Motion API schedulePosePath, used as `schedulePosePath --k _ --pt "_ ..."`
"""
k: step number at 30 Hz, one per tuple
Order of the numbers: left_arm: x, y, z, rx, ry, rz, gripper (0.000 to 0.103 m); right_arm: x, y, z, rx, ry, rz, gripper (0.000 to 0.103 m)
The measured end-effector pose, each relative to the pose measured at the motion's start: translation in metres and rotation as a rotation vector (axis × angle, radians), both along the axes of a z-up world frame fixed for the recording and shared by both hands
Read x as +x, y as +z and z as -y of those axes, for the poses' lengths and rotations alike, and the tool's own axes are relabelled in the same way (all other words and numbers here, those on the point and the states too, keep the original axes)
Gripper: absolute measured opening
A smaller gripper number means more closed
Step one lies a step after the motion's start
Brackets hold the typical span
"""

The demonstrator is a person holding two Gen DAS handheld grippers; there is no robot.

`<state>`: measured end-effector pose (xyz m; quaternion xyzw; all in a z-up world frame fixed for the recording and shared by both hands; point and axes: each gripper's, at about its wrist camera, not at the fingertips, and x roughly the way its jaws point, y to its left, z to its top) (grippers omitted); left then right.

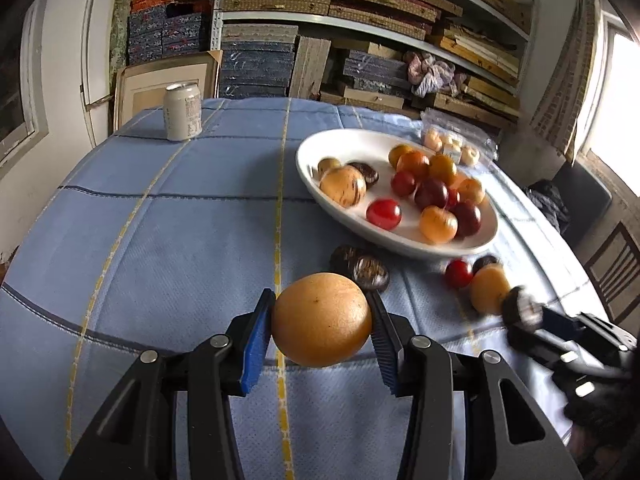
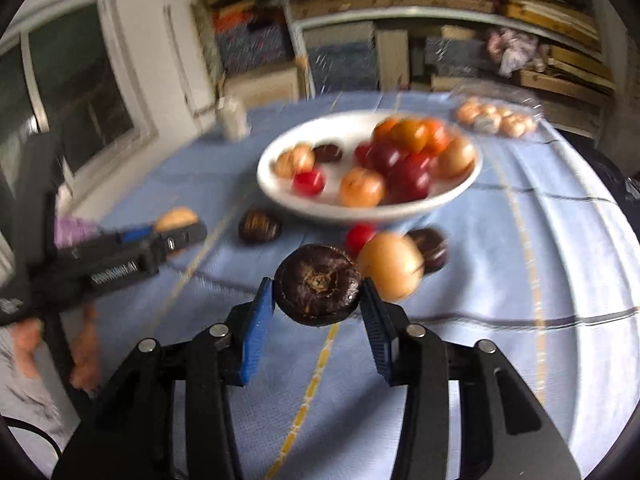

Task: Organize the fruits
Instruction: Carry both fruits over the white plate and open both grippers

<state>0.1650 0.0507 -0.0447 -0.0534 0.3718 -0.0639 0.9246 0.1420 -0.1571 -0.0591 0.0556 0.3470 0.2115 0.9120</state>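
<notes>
Orange fruit (image 1: 322, 320) clamped in left claw (image 1: 320, 334).

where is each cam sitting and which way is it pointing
Left wrist: on the left gripper, looking along its jaws across the table to the white bowl; jaws hold an orange fruit.
Right wrist: on the right gripper, facing the same bowl; jaws hold a dark brown fruit.
Shared: the bowl, and each shows the other gripper.
</notes>
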Motion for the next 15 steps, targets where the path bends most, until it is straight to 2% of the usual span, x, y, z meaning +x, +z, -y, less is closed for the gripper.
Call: schedulePosePath --k 5,8,12,15 --pt "0.026 0.035 0.011 0.052 -0.01 0.056 0.047 0.012 0.053 0.031 0.022 -0.078 0.113 0.043" --pt "0.054 0.056 0.019 0.048 -0.007 0.085 0.047 0.033 0.073 0.035 0.032 -0.09 0.149 0.043" --pt "0.102 0.062 0.031 0.047 -0.008 0.073 0.047 0.068 0.065 0.011 0.013 -0.052 0.124 0.043" --pt "0.137 0.055 0.039 0.081 -0.023 0.038 0.047 0.091 0.052 -0.014 -0.038 -0.007 0.101 0.043"
